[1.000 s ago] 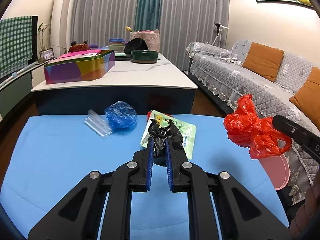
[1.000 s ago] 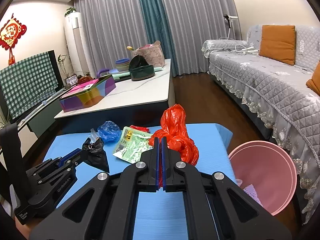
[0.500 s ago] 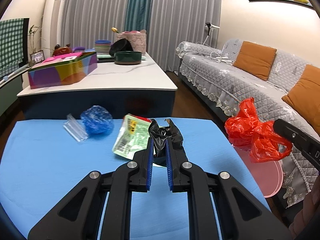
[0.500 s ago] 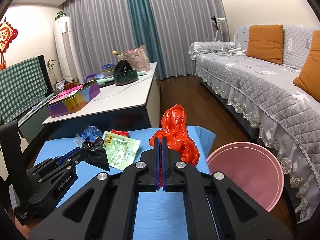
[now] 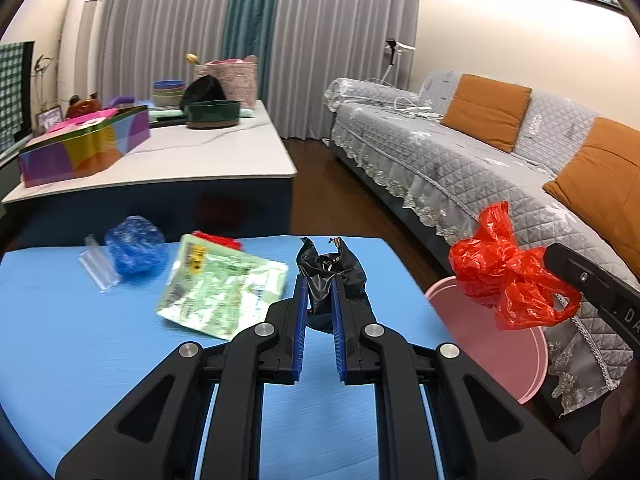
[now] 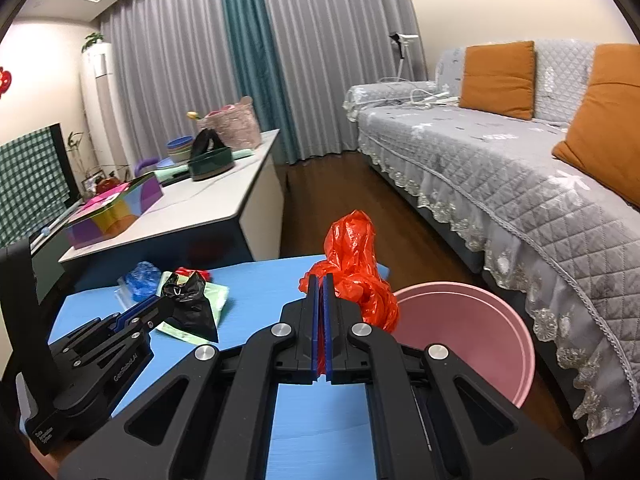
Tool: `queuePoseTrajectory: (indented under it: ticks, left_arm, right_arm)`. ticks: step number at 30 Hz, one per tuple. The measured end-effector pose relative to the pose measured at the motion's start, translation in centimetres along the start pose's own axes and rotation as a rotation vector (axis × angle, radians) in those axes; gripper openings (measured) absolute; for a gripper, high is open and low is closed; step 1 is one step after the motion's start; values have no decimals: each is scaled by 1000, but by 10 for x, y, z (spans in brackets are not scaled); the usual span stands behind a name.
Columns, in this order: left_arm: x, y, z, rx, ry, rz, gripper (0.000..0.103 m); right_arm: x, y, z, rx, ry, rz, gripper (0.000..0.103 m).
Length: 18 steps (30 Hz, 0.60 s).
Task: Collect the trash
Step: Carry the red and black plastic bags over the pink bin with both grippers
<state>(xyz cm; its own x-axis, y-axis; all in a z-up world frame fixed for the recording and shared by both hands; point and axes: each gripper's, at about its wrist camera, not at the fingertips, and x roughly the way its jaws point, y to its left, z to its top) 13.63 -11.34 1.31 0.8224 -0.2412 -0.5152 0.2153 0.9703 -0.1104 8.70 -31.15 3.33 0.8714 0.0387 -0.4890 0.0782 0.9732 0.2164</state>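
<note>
Two grippers are at work, each with one bag. The left gripper (image 5: 319, 280) has its jaws narrowed onto a crumpled black bag (image 5: 330, 270), which is pinched between the blue pads and held above the blue table (image 5: 80, 340). The right gripper (image 6: 319, 280) has its jaws pressed almost together on a red bag (image 6: 354, 256), which hangs beside the table's right edge, over the near rim of the one pink bin (image 6: 460, 328) on the floor.

Four pieces of trash lie on the table: one green packet (image 5: 224, 288), one blue bag (image 5: 134, 244), one clear plastic piece (image 5: 94, 264) just left of it, and one small red scrap (image 5: 218, 239) (mostly hidden behind the packet).

Compared with half a second ago, both bags are gripped as before; the left camera's view has swung right, so more of the bin shows below the red bag, and the table trash sits further left in frame. In the right view the bin lies closer under the red bag.
</note>
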Motion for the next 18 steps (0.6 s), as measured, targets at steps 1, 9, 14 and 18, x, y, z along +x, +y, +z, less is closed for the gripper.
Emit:
queuePoseTrajectory:
  ticks: [1, 9, 14, 18]
  left_arm:
    - [2, -4, 0, 5, 1, -4, 12]
    - [17, -42, 2, 42, 3, -59, 12]
    - [27, -69, 0, 79, 8, -99, 12]
    - [34, -87, 0, 100, 16, -132, 12]
  right_arm:
    - [0, -3, 0, 3, 1, -6, 2]
    - [-1, -36, 4, 25, -13, -76, 2]
    - [-2, -62, 6, 43, -18, -119, 2]
    - [-4, -79, 7, 55, -21, -150, 2]
